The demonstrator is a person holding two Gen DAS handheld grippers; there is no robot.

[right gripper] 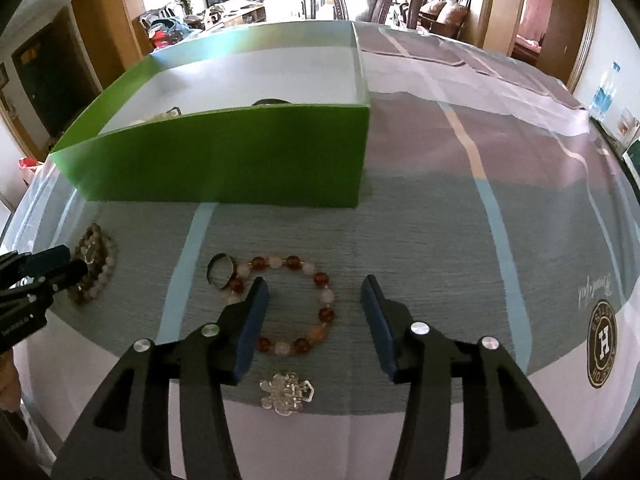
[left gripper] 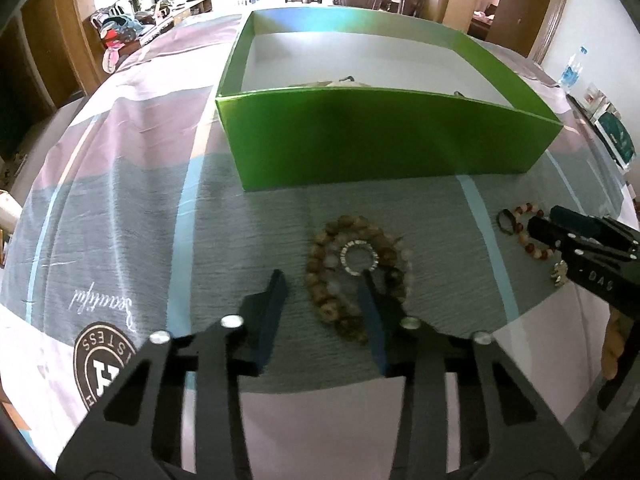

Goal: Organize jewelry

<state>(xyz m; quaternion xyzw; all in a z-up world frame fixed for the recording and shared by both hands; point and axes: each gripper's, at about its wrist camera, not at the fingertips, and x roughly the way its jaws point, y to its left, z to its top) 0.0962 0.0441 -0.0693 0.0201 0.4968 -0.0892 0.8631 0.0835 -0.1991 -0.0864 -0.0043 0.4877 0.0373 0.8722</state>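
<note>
Left wrist: beads [left gripper: 356,276], green box [left gripper: 384,136].

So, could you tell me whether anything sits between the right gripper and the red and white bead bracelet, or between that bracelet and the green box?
Nothing visible does. The right gripper hangs open directly over the bead bracelet. Only bare tablecloth lies between it and the green box, whose near wall it must clear.

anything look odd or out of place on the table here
Nothing damaged or spilled. The only oddity: a small silver ring lies on top of the coiled brown bead bracelet instead of on the cloth; other pieces lie separately outside the green box.
</note>
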